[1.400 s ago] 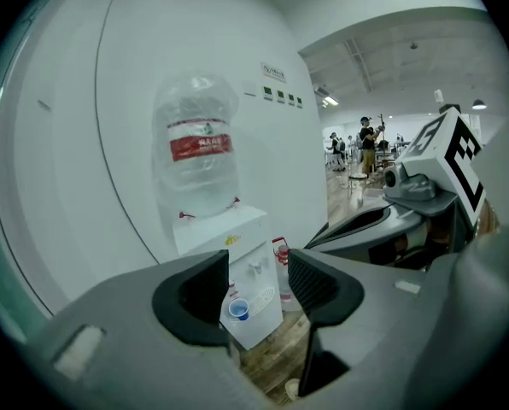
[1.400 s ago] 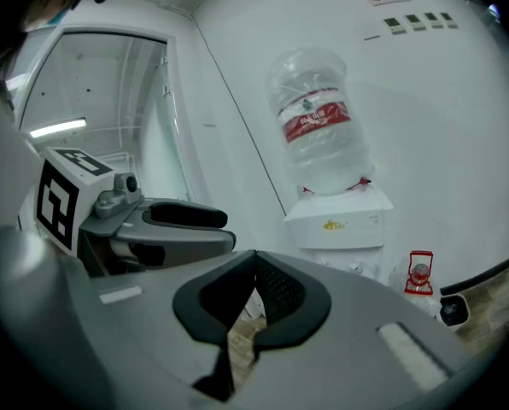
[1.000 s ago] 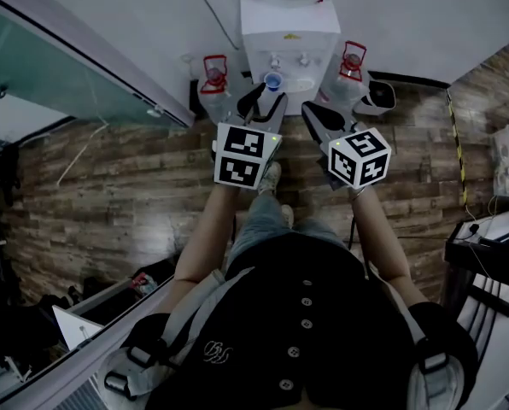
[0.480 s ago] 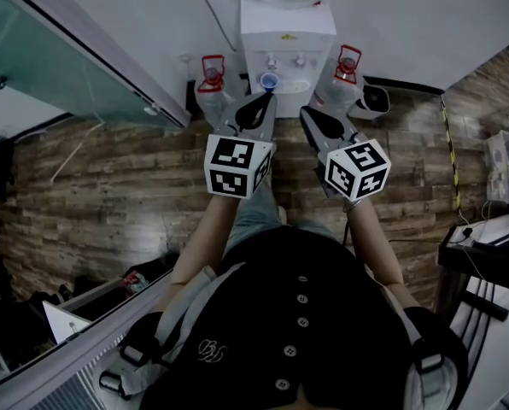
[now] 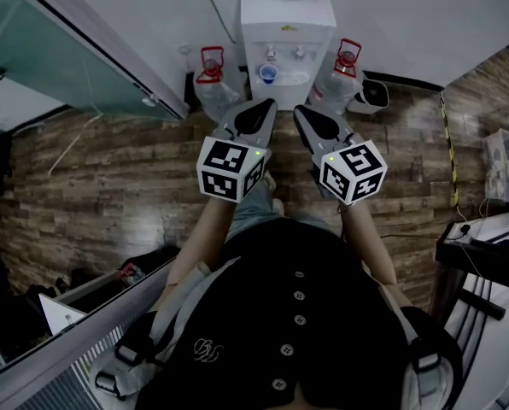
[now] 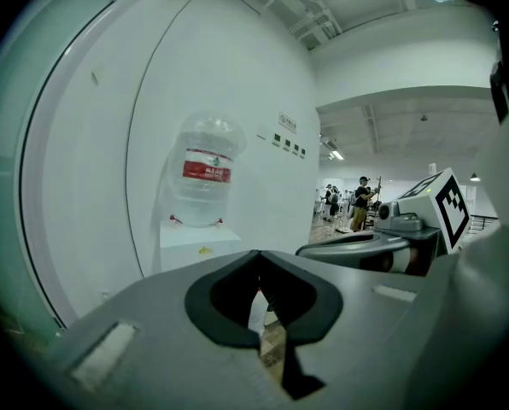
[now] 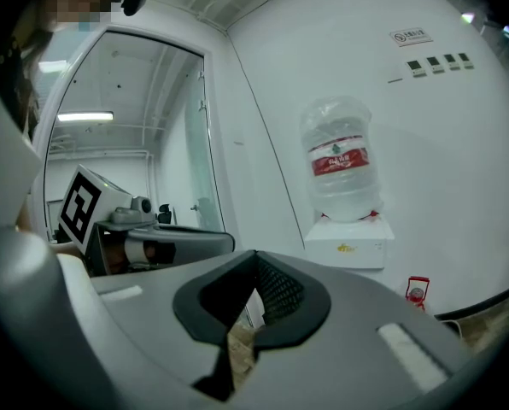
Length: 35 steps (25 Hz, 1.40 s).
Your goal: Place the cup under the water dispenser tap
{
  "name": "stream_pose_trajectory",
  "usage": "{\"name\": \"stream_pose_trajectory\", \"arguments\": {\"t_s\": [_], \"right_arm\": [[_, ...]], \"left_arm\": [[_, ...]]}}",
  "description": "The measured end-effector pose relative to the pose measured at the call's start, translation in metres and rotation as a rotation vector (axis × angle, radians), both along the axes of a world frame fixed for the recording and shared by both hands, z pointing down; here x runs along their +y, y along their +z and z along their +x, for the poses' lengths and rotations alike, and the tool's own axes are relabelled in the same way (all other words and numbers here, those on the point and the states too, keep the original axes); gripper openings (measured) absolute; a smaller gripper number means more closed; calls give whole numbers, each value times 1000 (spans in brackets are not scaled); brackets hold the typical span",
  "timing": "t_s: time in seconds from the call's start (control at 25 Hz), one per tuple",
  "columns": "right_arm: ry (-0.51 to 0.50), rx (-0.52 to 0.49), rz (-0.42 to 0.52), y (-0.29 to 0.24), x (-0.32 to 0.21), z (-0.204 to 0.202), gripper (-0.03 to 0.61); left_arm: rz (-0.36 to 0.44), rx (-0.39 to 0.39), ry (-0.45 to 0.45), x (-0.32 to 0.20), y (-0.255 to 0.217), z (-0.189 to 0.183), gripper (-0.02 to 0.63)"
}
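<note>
Cup (image 5: 269, 73), small and blue, stands on the ledge of the white water dispenser (image 5: 287, 15), apparently under its left tap, though it shows tiny in the head view. Near the dispenser, the left gripper (image 5: 267, 103) has just closed its jaws tip to tip with nothing between them. Beside it, the right gripper (image 5: 299, 109) is likewise pressed together and empty. Red-topped water bottles (image 5: 210, 88) flank the dispenser on the wooden floor (image 5: 109, 169).
</note>
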State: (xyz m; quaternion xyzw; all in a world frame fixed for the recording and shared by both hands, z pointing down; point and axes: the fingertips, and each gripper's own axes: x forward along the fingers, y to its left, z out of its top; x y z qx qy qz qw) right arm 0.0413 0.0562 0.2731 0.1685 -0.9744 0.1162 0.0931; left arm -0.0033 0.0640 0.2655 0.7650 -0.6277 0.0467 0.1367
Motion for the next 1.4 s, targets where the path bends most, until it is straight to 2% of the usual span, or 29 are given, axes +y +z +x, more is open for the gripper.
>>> {"name": "stream_pose_trajectory", "arguments": {"t_s": [0.36, 1.4], "right_arm": [[28, 21, -6, 5, 7, 9, 0], [19, 68, -19, 20, 15, 15, 0]], "left_arm": [[-72, 4, -1, 8, 20, 5, 2], [-129, -12, 15, 6, 33, 16, 2]]}}
